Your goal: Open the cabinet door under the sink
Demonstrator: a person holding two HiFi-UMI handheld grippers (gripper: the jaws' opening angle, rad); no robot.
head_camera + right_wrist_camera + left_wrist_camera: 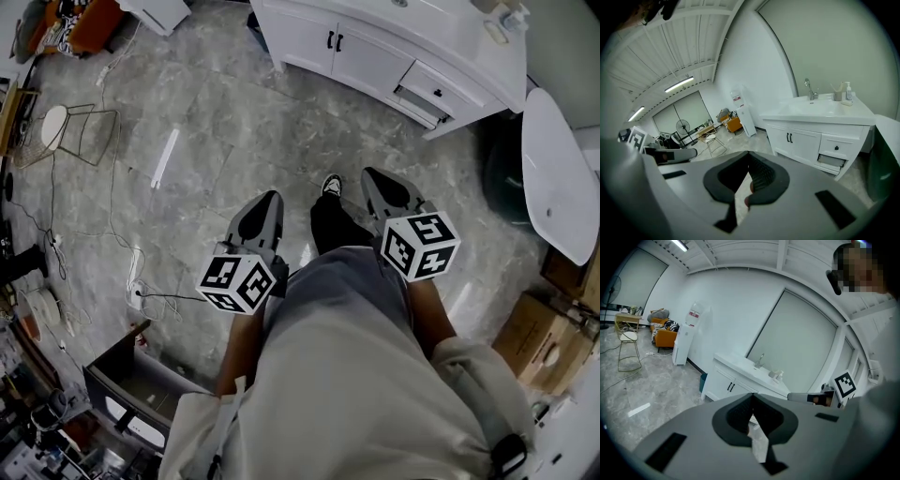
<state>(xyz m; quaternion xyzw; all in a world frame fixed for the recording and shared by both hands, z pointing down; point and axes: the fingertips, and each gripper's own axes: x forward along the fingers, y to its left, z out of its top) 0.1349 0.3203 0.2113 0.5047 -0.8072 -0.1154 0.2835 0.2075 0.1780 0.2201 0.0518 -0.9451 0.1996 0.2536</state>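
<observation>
The white cabinet (394, 56) under the sink (811, 108) stands well ahead across the floor (187, 141), doors (806, 143) closed. The left claw (751, 397) and right claw (748, 154) are both pressed together, empty. Best step close, part one claw, then pinch a black handle (789, 137).

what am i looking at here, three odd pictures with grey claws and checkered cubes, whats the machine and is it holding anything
There is no robot. A person holds a two-jaw gripper in each hand. The head view comes from a camera on the person's head, looking down at the left gripper and right gripper. The patterned cubes are part of the grippers. The other two pictures come from cameras riding on each gripper, looking along its jaws. Both pairs of jaws are together, with nothing between them. Ahead stands a white cabinet with a sink on top. Its doors are closed.
</observation>
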